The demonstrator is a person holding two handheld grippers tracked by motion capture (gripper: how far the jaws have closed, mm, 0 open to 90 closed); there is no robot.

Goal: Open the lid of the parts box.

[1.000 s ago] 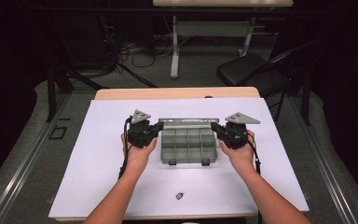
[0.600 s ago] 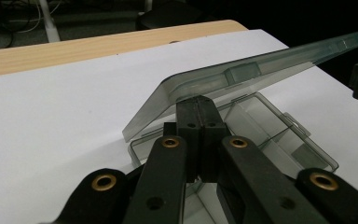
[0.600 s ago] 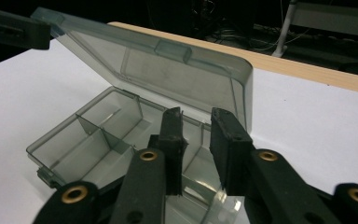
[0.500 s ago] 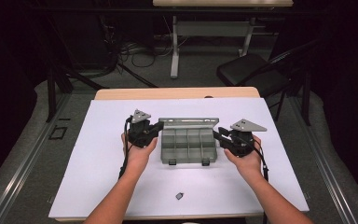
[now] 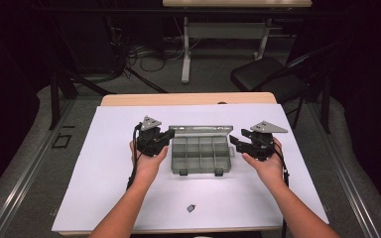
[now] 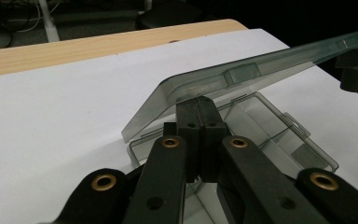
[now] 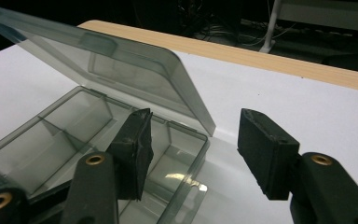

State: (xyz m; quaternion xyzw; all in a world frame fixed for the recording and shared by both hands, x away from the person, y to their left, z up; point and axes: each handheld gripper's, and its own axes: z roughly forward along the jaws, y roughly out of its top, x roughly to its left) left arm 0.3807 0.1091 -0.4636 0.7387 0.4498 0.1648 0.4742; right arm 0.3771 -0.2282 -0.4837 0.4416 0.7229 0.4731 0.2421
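A clear grey compartment box (image 5: pixel 201 153) lies mid-table with its lid (image 5: pixel 201 130) raised at the back. My left gripper (image 5: pixel 170 134) is at the box's left end. In the left gripper view its jaws are pressed shut (image 6: pixel 198 109) just under the tilted lid (image 6: pixel 242 74), over the box's (image 6: pixel 279 140) near corner; I see nothing between them. My right gripper (image 5: pixel 234 142) hovers a little off the box's right end, open. In the right gripper view its fingers (image 7: pixel 133 149) stand wide apart, with the box's (image 7: pixel 51 144) end wall between them and the lid (image 7: pixel 121 70) slanting above.
A small dark piece (image 5: pixel 191 208) lies on the white board (image 5: pixel 104 173) near the front edge. The wooden tabletop (image 5: pixel 188 99) shows behind the board. A black chair (image 5: pixel 268 79) and a desk frame stand on the floor beyond.
The right gripper has drawn back to the right, off the box's right end. The left gripper and the box have stayed put.
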